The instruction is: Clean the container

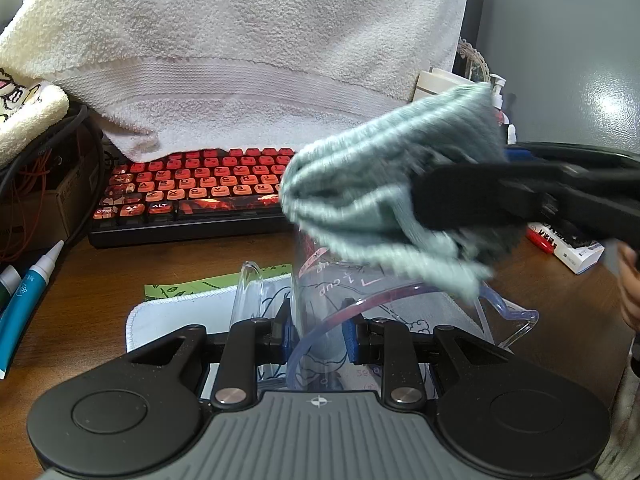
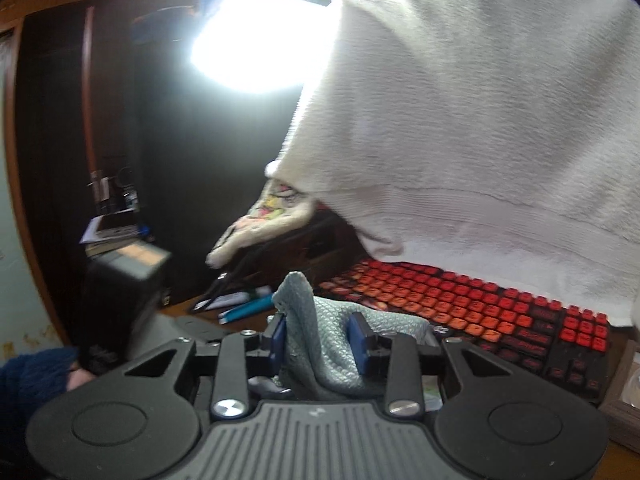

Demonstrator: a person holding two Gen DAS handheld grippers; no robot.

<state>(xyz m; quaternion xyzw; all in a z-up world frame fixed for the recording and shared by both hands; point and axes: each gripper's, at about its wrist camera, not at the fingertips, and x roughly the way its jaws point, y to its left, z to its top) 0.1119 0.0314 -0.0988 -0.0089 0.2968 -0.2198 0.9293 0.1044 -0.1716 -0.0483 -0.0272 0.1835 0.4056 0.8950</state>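
Two grippers work over a wooden desk (image 1: 100, 276). In the left wrist view, the left gripper (image 1: 318, 332) has its blue pads pinched on the wall of a clear measuring cup (image 1: 340, 280), which lies tipped over with its printed marks upside down, above a white mat (image 1: 168, 320) at the desk's front. Coming in from the right, the right gripper (image 1: 472, 200) holds a bunched grey-green cloth (image 1: 360, 184) just above the cup, the cloth's lower edge touching or nearly touching it. In the right wrist view, that gripper (image 2: 318, 340) has its pads pressed on the cloth (image 2: 320, 336). Behind sits a red-keyed keyboard (image 1: 192, 188) partly under a draped white towel (image 1: 240, 40); teal tubes (image 1: 24, 304) lie at the left.
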